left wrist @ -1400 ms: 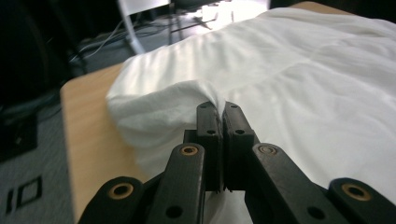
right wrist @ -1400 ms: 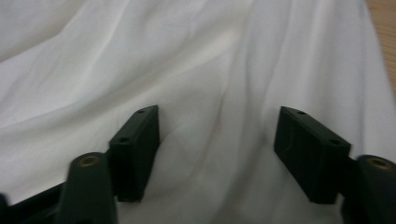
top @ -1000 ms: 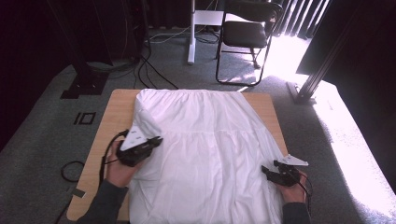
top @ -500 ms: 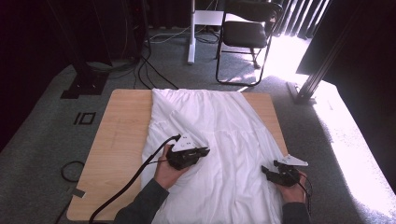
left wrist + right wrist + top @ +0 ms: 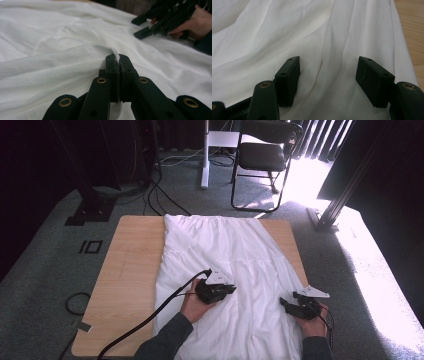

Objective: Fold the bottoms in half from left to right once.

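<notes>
Left hand-held gripper (image 5: pixel 117 58) pinching white cloth (image 5: pixel 235 250) edge, bare wooden table (image 5: pixel 130 265) leftward

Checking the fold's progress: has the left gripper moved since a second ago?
Yes. The left gripper, shut on the white cloth, has carried its edge from the table's left side rightward, toward the cloth's middle.

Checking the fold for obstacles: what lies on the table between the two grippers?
Just white cloth: the high view shows a bare stretch of it between the left gripper and right gripper.
</notes>
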Motion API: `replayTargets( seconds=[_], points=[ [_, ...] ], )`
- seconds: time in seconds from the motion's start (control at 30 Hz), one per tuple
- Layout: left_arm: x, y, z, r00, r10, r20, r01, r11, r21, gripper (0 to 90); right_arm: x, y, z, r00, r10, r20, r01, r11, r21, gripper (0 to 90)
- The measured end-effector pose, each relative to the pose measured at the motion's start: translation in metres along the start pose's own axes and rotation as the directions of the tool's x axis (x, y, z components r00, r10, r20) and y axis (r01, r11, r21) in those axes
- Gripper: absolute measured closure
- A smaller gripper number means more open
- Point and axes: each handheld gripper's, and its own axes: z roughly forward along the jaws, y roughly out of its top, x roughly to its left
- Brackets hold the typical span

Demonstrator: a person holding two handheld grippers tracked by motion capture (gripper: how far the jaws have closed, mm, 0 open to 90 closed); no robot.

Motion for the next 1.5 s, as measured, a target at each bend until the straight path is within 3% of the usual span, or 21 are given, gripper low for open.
replayTargets(
  seconds=[0.17, 0.23, 0.43, 0.63, 0.8, 0.83, 0.87, 1.03, 1.37, 1.5],
  points=[
    [0.01, -0.02, 0.03, 0.9995, -0.031, 0.011, 0.03, 0.9971, 0.071, 88.8, 0.001, 0.0, 0.0, 1.0, 0.005, 0.0, -0.005, 1.0, 0.001, 34.0],
    [0.01, -0.02, 0.03, 0.9995, -0.031, 0.011, 0.03, 0.9971, 0.071, 88.8, 0.001, 0.0, 0.0, 1.0, 0.008, 0.0, -0.008, 1.0, 0.001, 34.0],
    [0.014, -0.043, 0.05, 0.9991, -0.041, -0.005, 0.041, 0.9888, 0.143, 87.8, 0.003, 0.002, -0.005, 0.9999, 0.003, 0.011, -0.003, 1.0, -0.01, 33.6],
    [0.016, -0.046, 0.05, 0.9986, -0.052, 0.001, 0.052, 0.9891, 0.138, 88.0, 0.004, 0.002, -0.005, 0.9998, 0.003, 0.018, -0.003, 1.0, -0.012, 33.3],
    [0.026, -0.055, 0.037, 0.9976, -0.069, 0.001, 0.068, 0.9882, 0.137, 88.5, 0.007, 0.001, -0.005, 0.9998, -0.003, 0.021, 0.003, 1.0, -0.004, 33.2],
    [0.035, -0.063, 0.024, 0.9963, -0.085, -0.007, 0.085, 0.9872, 0.135, 88.5, 0.008, 0.001, -0.004, 0.9998, -0.004, 0.022, 0.004, 1.0, 0.004, 33.2],
    [0.035, -0.063, 0.024, 0.9963, -0.085, -0.007, 0.085, 0.9872, 0.135, 88.6, 0.008, 0.001, -0.004, 0.9998, -0.004, 0.022, 0.004, 1.0, 0.004, 33.2],
    [0.056, -0.083, -0.009, 0.9907, -0.125, -0.055, 0.13, 0.9843, 0.119, 88.6, 0.02, 0.003, 0.001, 0.9999, -0.015, -0.001, 0.015, 1.0, 0.011, 32.2],
    [0.085, -0.12, -0.067, 0.9842, -0.125, -0.125, 0.139, 0.9845, 0.107, 88.6, 0.046, 0.009, 0.004, 0.997, -0.066, -0.041, 0.066, 0.998, 0.0, 30.8],
    [0.095, -0.132, -0.086, 0.9778, -0.144, -0.152, 0.16, 0.9822, 0.099, 88.6, 0.051, 0.011, 0.002, 0.9964, -0.072, -0.045, 0.071, 0.997, -0.021, 30.8]
  ],
)
